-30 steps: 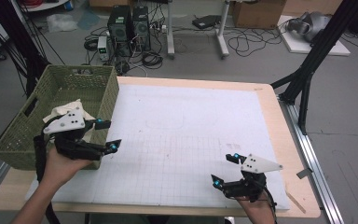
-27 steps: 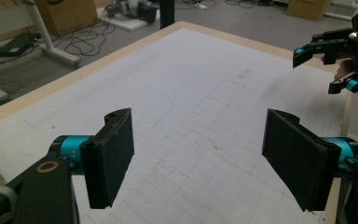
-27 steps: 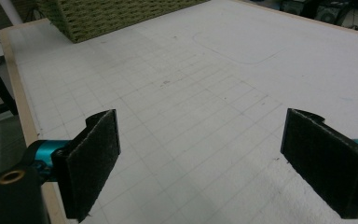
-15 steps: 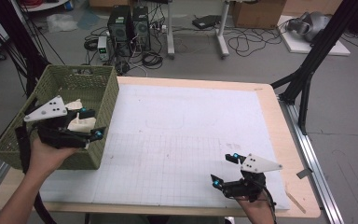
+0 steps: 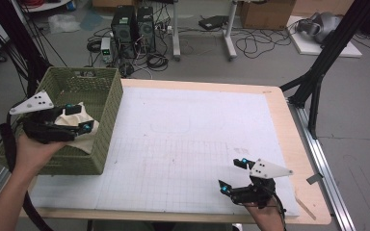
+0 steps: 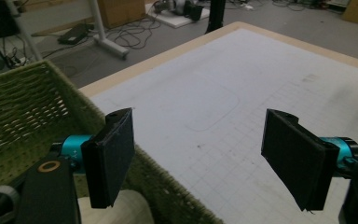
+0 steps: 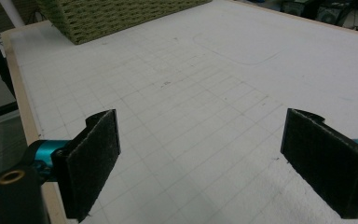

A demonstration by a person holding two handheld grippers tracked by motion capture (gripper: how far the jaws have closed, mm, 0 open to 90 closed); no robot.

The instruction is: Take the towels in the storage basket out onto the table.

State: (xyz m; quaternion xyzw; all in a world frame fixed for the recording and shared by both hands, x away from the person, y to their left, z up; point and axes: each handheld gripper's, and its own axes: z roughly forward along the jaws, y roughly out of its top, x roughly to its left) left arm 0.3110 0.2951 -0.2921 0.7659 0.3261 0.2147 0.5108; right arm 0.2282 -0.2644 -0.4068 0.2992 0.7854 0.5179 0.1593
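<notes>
Left claw (image 5: pixel 78 118) gaped wide over the green basket (image 5: pixel 101 103) at the bench's (image 5: pixel 289 139) left, a cream cloth (image 5: pixel 84 137) lying inside beneath it. Right claw (image 5: pixel 234 174) hung open too, near edge.

So the cream-colored cloth (image 5: pixel 79 129) sits bunched up inside my green woven basket (image 5: pixel 107 103), pushed against the wall nearest the mat, one fold riding up toward the rim. The basket itself stands upright at the table's left edge, partly on the white gridded mat.
</notes>
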